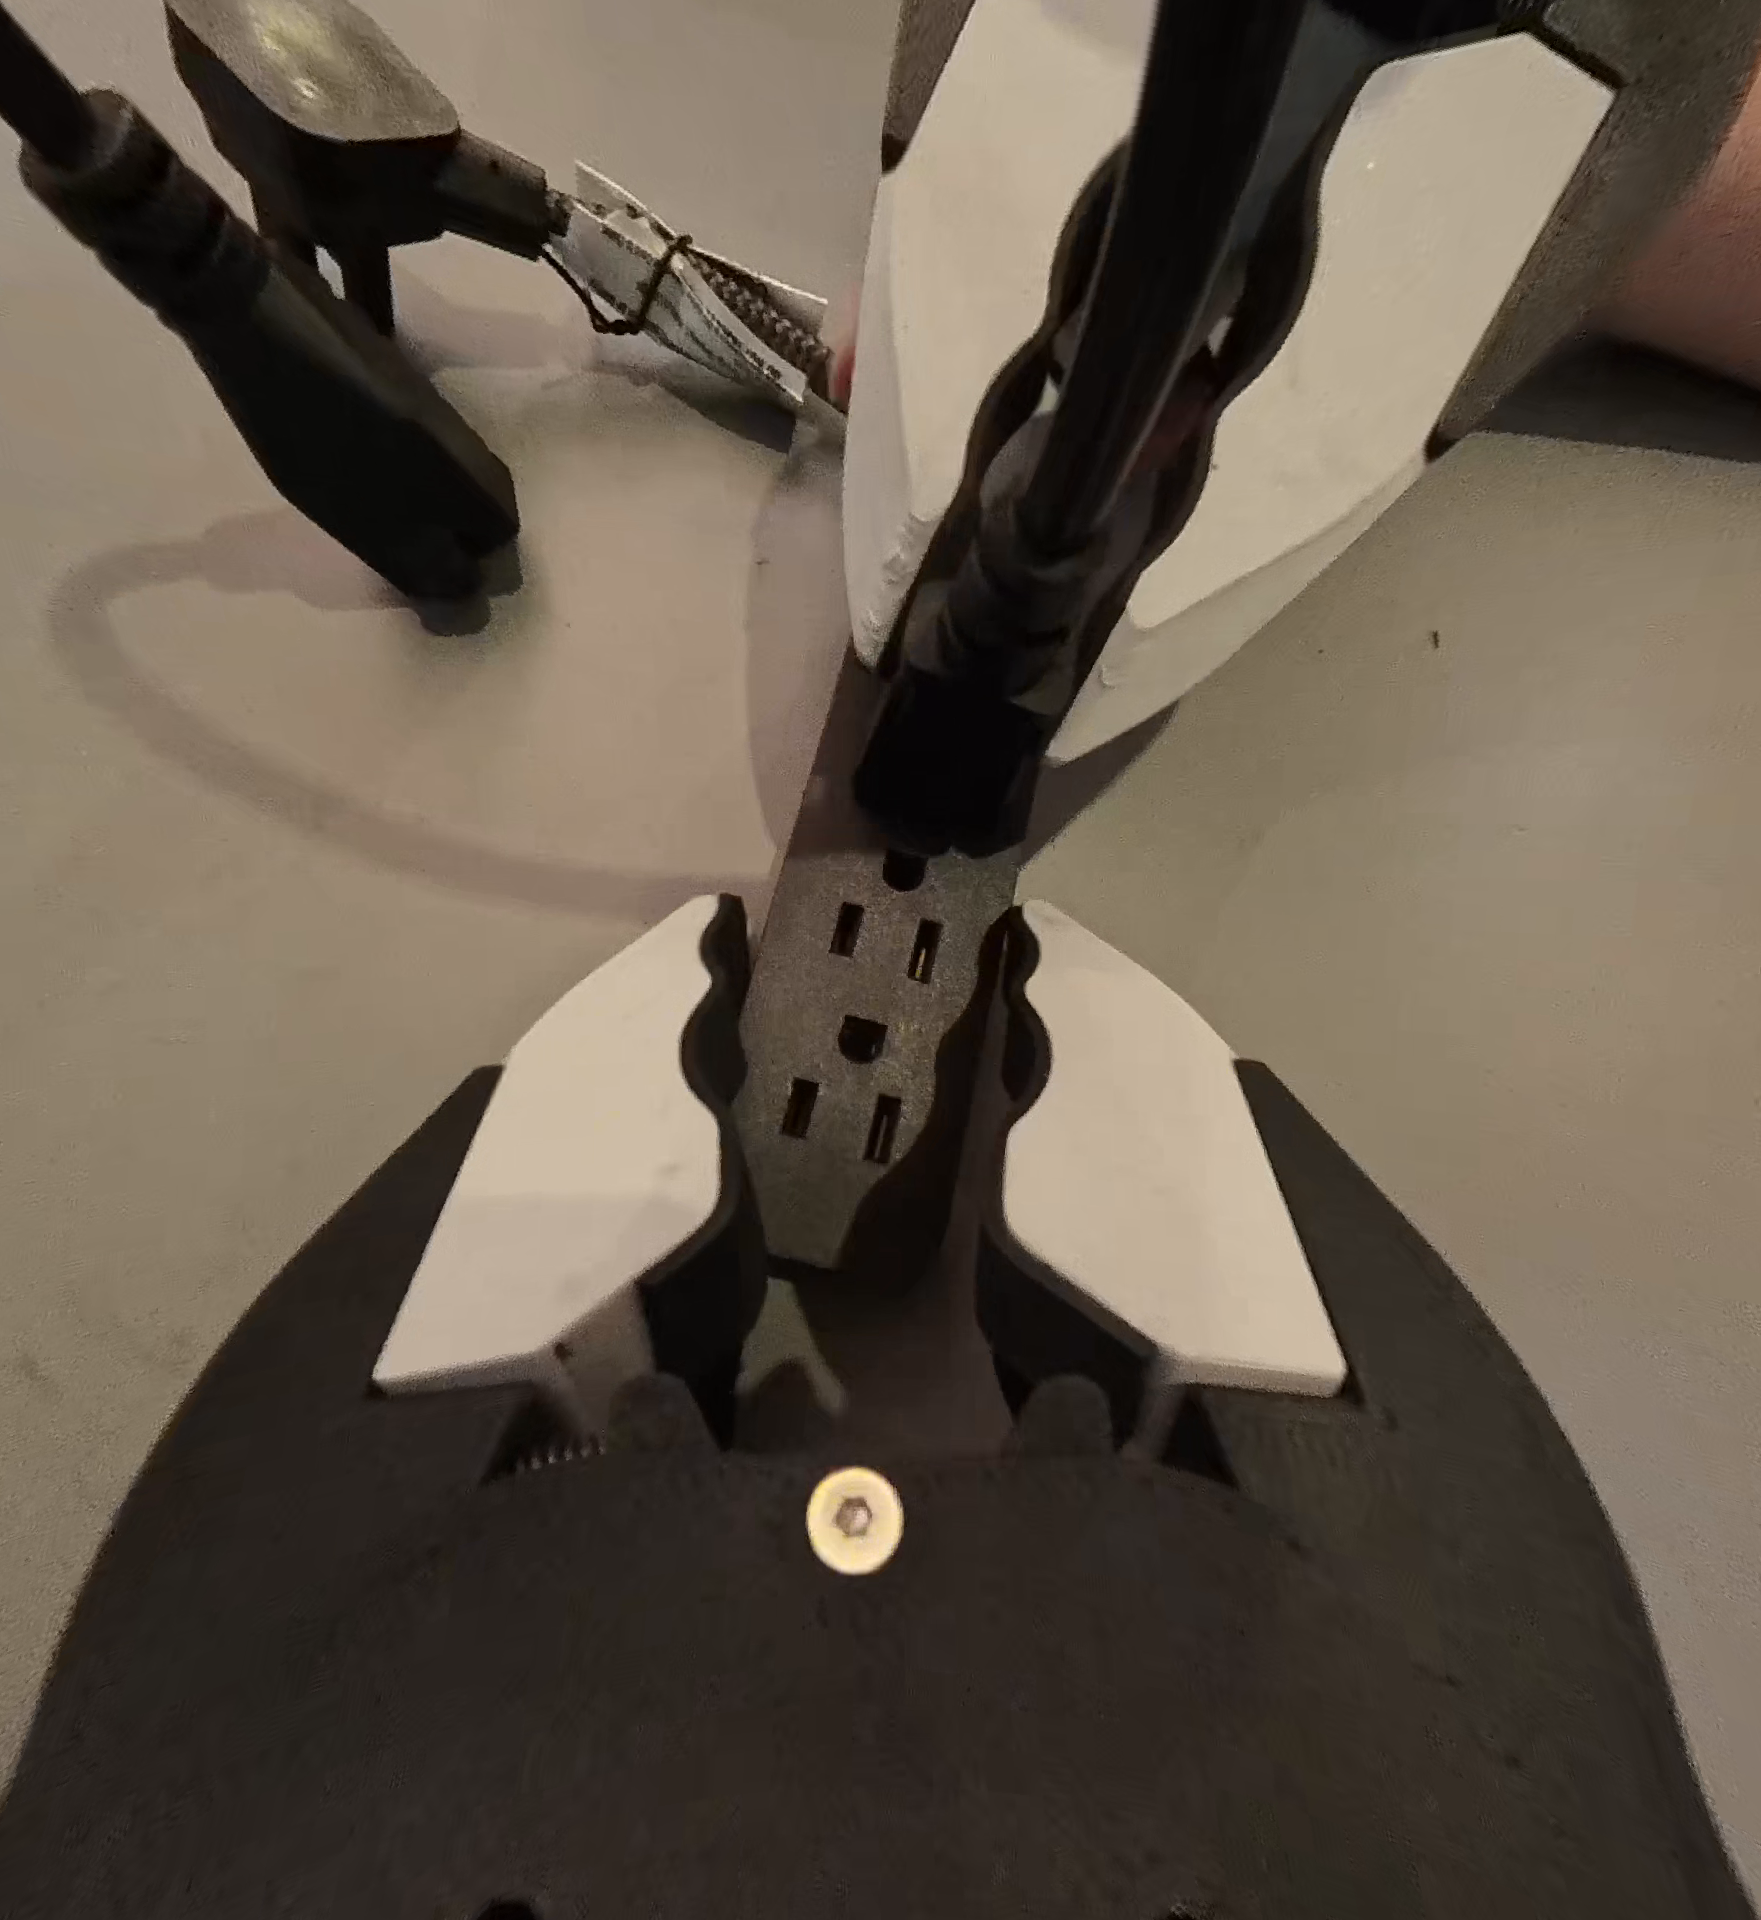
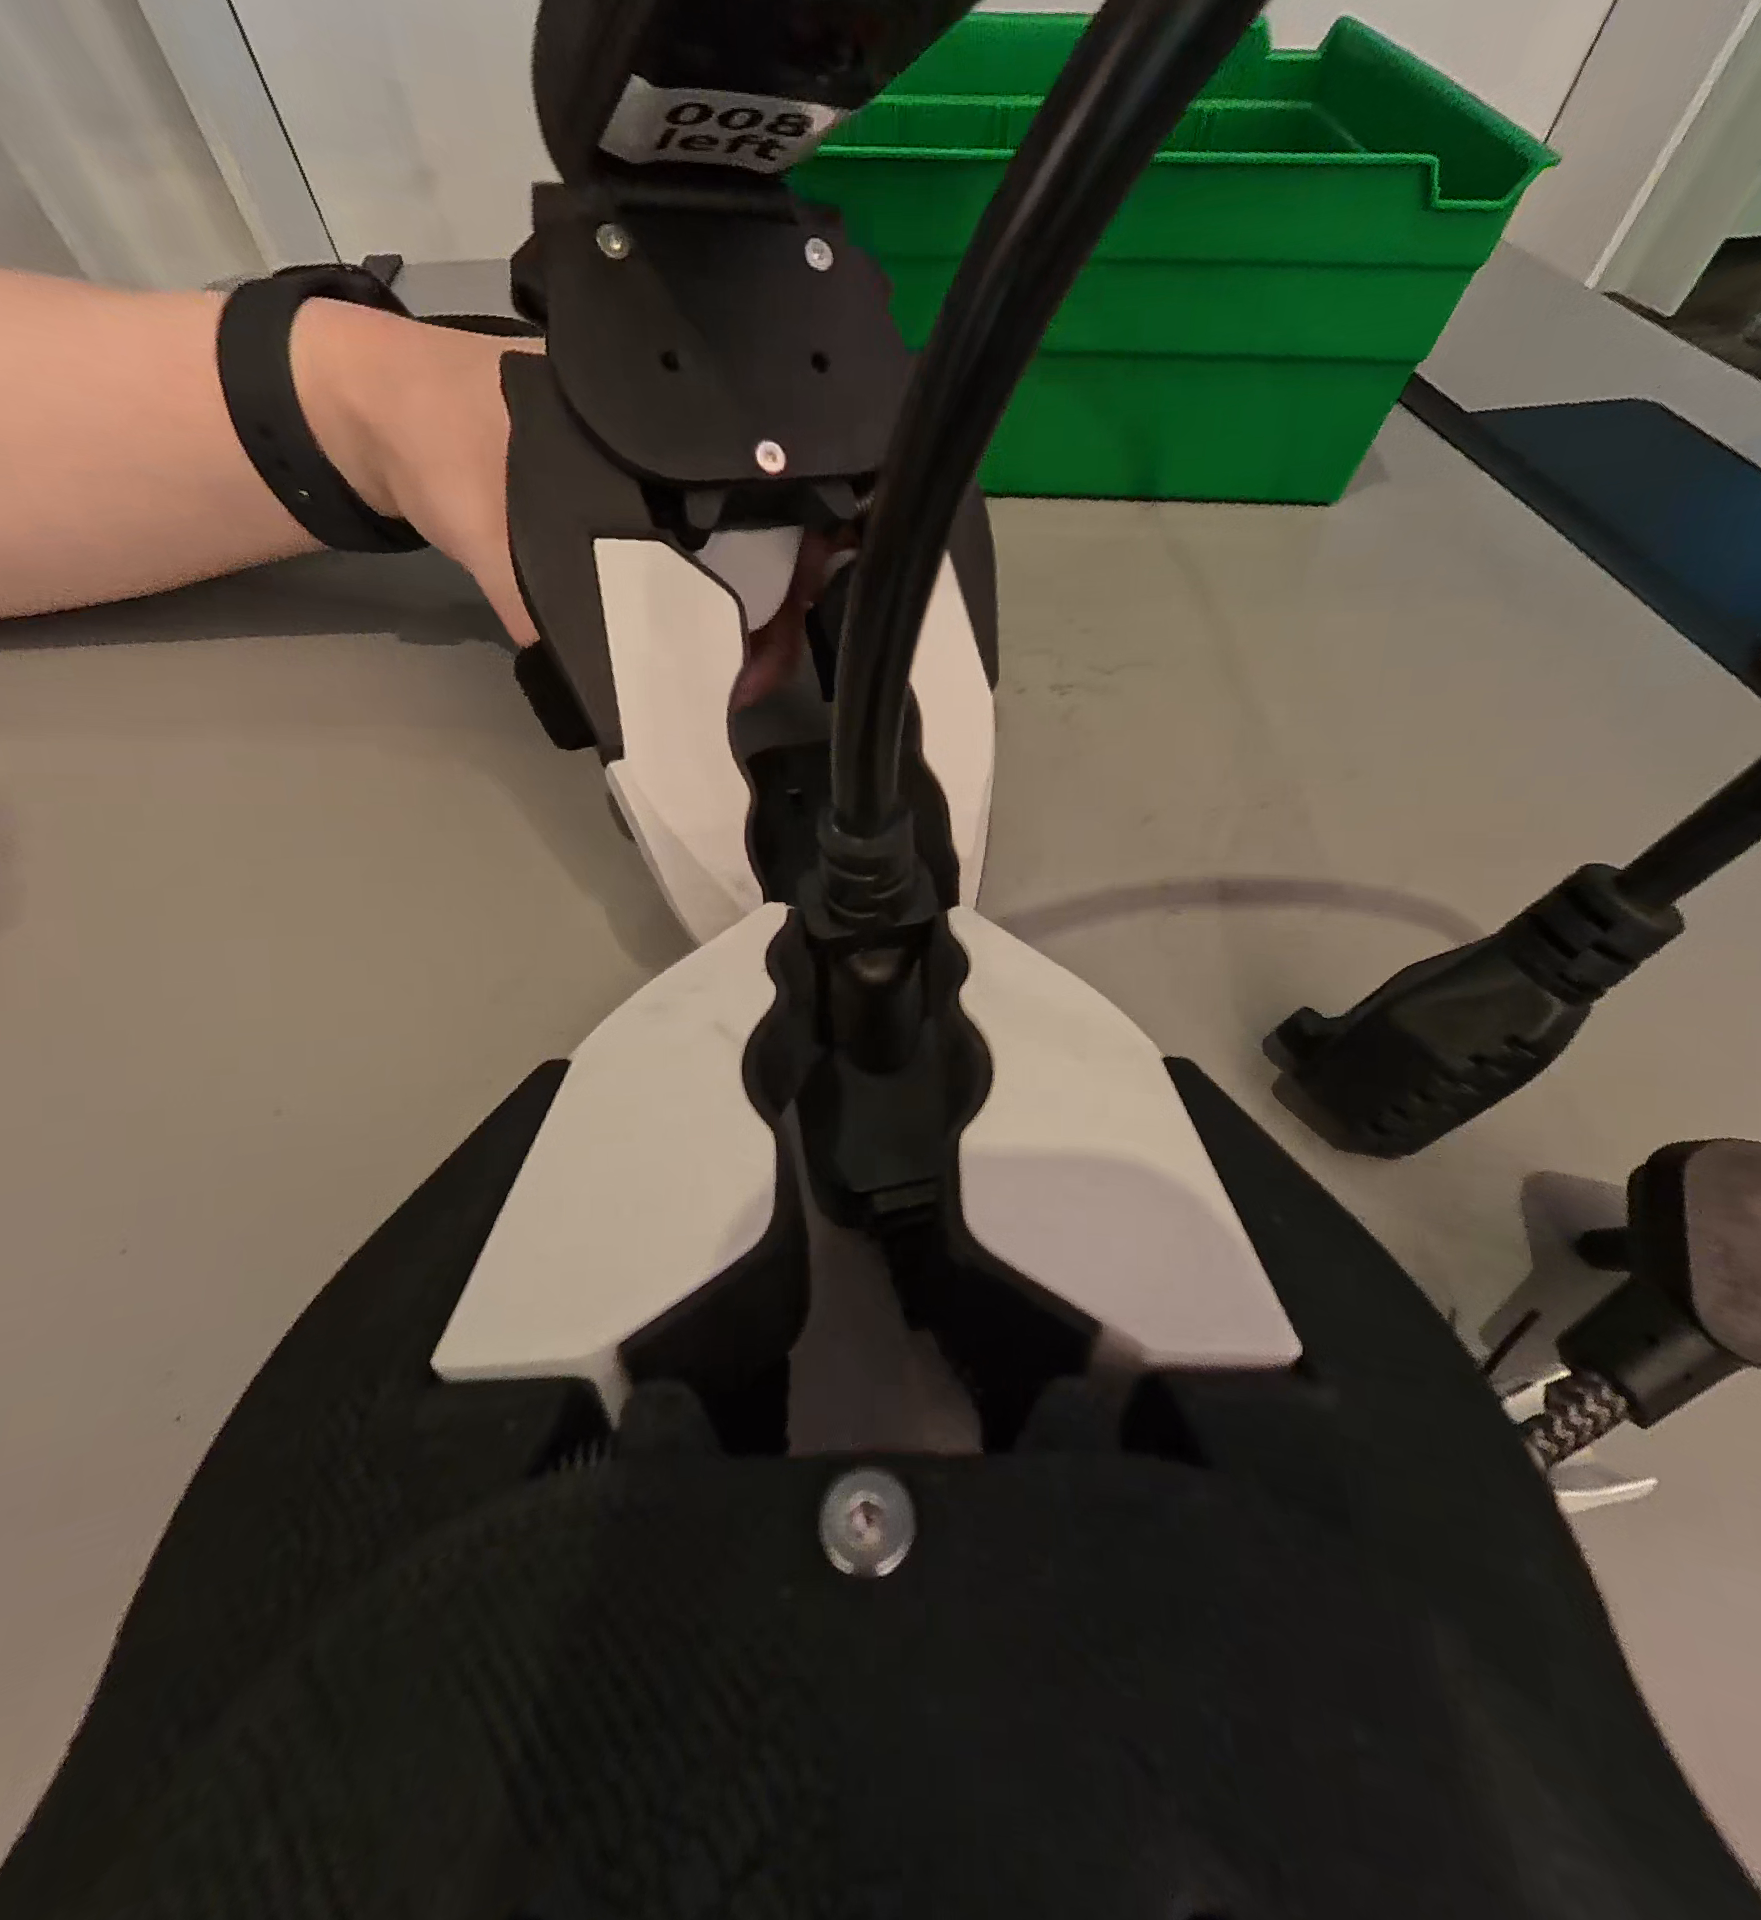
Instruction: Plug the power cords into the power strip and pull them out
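Note:
My left gripper (image 1: 871,935) is shut on the sides of a narrow black power strip (image 1: 855,1039) and holds it against the grey table. Two sockets show between its fingers. My right gripper (image 1: 980,686) comes in from the far side, shut on a black plug (image 1: 943,769). The plug's face rests on the strip at the socket beyond those two, and its prongs are hidden. In the right wrist view my right gripper (image 2: 865,935) clamps the same plug (image 2: 871,1101). Its thick black cord (image 2: 917,520) arcs upward, with the left gripper (image 2: 834,873) facing it just behind.
A second black plug (image 1: 336,416) (image 2: 1458,1039) rests on the table beside the strip. A dark adapter (image 1: 315,114) (image 2: 1738,1247) with a braided cable (image 1: 668,270) lies near it. A green bin (image 2: 1167,312) stands at the back. A person's arm (image 2: 128,436) lies along the table. The tips of one gripper are about 4 cm away from the tips of the other.

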The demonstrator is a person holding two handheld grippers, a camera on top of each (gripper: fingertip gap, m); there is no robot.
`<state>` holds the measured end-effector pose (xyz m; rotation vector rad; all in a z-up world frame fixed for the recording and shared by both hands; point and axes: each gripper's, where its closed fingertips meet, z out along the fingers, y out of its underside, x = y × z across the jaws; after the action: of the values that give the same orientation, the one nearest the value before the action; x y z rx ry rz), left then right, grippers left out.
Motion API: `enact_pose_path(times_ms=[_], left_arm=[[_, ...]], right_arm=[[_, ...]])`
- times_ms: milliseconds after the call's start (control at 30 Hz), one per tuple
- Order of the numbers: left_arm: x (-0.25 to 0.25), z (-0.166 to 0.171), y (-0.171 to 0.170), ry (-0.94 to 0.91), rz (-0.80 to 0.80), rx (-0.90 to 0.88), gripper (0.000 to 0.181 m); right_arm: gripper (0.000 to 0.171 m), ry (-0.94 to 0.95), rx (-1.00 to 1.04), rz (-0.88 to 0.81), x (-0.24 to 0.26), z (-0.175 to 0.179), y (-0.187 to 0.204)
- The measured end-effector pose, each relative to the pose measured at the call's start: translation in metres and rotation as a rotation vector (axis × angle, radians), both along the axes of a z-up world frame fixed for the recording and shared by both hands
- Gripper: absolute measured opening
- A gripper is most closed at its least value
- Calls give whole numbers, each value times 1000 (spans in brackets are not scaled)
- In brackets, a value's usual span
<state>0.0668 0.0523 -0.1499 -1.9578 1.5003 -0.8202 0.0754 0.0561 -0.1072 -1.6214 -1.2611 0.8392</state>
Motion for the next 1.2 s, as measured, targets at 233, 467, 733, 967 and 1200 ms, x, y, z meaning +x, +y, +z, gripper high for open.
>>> enact_pose_path(times_ms=[233, 467, 733, 967, 1200], left_arm=[[11, -8, 1, 63, -23, 158, 59], [9, -7, -2, 64, -56, 154, 44], [10, -7, -2, 62, -54, 155, 43], [10, -6, -1, 49, -31, 161, 44], [12, -6, -1, 59, -28, 152, 44]], right_arm=[[25, -18, 28, 6, -1, -2, -2], [25, -48, 45, -39, -3, -3, -2], [23, -67, 74, -168, -5, -1, 1], [24, 136, -265, -179, -5, 1, 8], [22, -32, 39, -153, -3, 1, 4]])
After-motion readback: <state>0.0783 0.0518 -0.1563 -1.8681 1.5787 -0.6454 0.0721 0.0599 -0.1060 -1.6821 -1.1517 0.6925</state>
